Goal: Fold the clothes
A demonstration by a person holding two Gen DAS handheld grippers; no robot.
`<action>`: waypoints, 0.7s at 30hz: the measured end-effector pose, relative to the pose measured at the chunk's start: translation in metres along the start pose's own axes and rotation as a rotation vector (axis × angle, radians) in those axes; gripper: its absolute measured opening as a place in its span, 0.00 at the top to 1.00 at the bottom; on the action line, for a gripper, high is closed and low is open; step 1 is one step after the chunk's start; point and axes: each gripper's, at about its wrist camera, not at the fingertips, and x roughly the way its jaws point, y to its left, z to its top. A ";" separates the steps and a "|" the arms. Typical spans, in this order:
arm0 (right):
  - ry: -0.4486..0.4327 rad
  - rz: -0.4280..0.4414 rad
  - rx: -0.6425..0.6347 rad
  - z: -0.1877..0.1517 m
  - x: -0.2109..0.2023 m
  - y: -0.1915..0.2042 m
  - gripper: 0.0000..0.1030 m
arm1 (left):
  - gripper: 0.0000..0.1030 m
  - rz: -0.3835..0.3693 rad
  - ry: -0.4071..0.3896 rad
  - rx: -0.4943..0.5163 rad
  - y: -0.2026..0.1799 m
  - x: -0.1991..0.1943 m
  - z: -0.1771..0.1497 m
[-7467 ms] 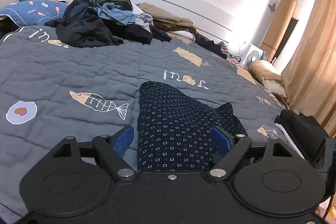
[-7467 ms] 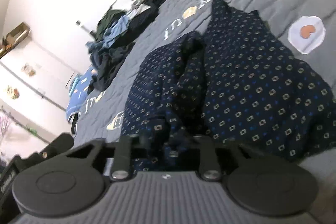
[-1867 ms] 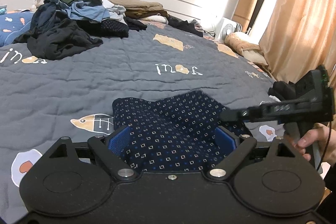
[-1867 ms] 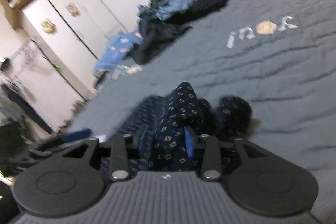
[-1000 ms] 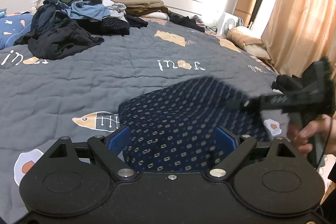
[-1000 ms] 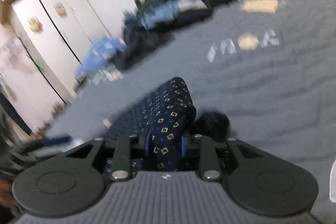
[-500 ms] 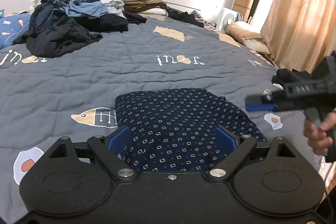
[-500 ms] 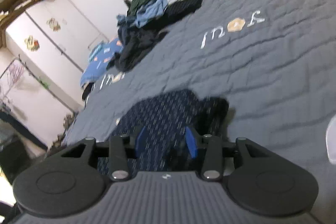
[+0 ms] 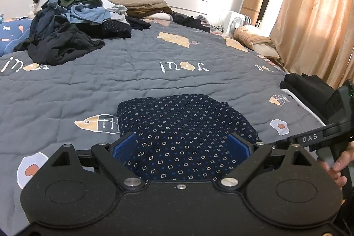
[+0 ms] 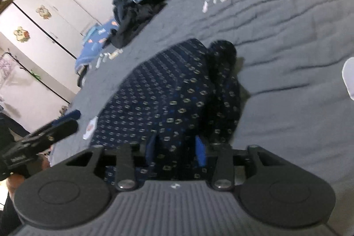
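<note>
A dark navy garment with small square print (image 9: pixel 181 123) lies folded in a compact stack on the grey quilt (image 9: pixel 132 72). My left gripper (image 9: pixel 183 145) is wide open, its blue pads on either side of the garment's near edge, holding nothing. The right gripper body (image 9: pixel 320 136) shows at the right edge of the left wrist view. In the right wrist view the garment (image 10: pixel 168 98) fills the middle; my right gripper (image 10: pixel 176 150) hangs over its near edge with the blue pads partly apart. The left gripper (image 10: pixel 44 134) shows at the left there.
A heap of unfolded clothes (image 9: pixel 73 23) sits at the far left of the bed, folded beige items (image 9: pixel 141 3) by the headboard. A folded black pile (image 9: pixel 309 90) lies at the right bed edge. White wardrobes (image 10: pixel 39 21) stand beyond the bed; curtains (image 9: pixel 316 10) hang right.
The right gripper let go of the garment's edge after carrying it over; the garment now lies folded flat. The right gripper has dropped back near the garment's edge. The left gripper stayed open.
</note>
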 end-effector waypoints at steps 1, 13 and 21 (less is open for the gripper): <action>-0.017 -0.004 -0.010 -0.001 -0.004 0.003 0.82 | 0.14 0.001 -0.002 -0.001 0.000 -0.001 0.000; -0.037 -0.078 0.043 -0.009 -0.018 -0.011 0.81 | 0.13 -0.010 0.003 0.008 0.001 -0.003 0.001; -0.127 0.024 0.045 -0.023 -0.064 -0.005 0.73 | 0.12 -0.036 0.035 0.033 -0.004 -0.001 -0.003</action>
